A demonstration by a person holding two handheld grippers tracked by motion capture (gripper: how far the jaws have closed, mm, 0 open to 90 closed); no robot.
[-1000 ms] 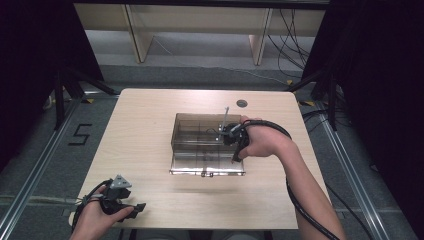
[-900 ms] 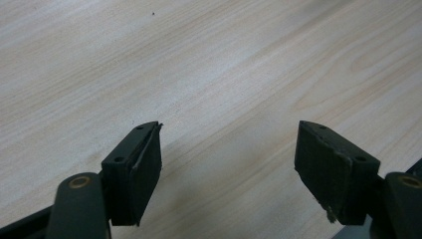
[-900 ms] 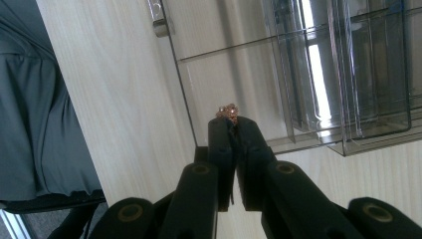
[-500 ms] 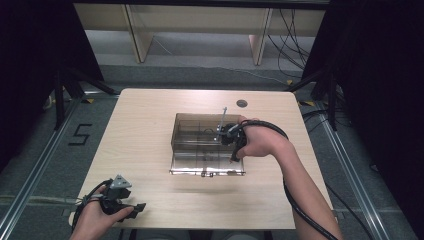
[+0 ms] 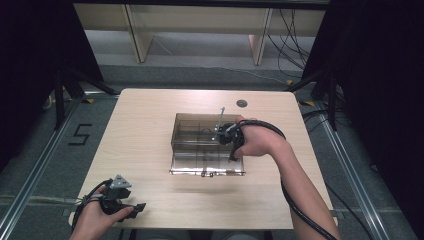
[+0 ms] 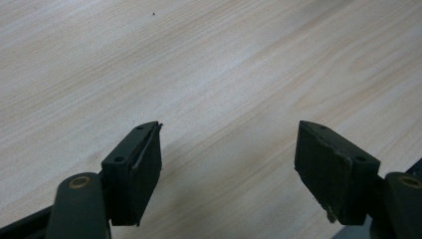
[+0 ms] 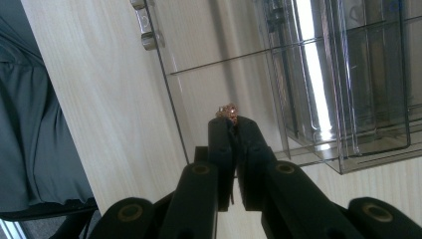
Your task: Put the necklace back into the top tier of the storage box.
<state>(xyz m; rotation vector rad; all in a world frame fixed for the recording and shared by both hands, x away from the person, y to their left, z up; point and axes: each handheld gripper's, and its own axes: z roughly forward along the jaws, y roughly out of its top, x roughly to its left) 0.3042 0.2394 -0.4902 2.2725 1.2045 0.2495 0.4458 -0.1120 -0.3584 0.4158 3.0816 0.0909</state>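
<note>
A small gold-coloured ornament with pinkish stones (image 7: 227, 110), perhaps a ring or an earring, sits pinched at the very tips of the right tongs (image 7: 232, 121), whose two black jaws are clenched together on it so that only its sparkling top pokes out beyond them. The ornament is too small to make out in the high view; in the right gripper view it hangs in front of the clear plastic lid panel of a smoke-tinted transparent box with inner compartments (image 5: 200, 145), whose divided trays show behind it and whose small metal latch lies at the panel's edge. In the high view the right tongs (image 5: 223, 135) reach into the right part of that box, held by the person's right hand (image 5: 257, 142), which rests over the box's right wall, with a black cable looping round the wrist. The box stands about the middle of the light wooden bench (image 5: 145, 130), its opened lid lying flat on the near side. Well apart from all this, at the near left corner of the bench, the left tongs (image 5: 135, 207) lie in the person's left hand (image 5: 92, 220); their jaws stand wide apart, released, with nothing but bare wood grain between the pads (image 6: 144, 169), holding and touching nothing.
</note>
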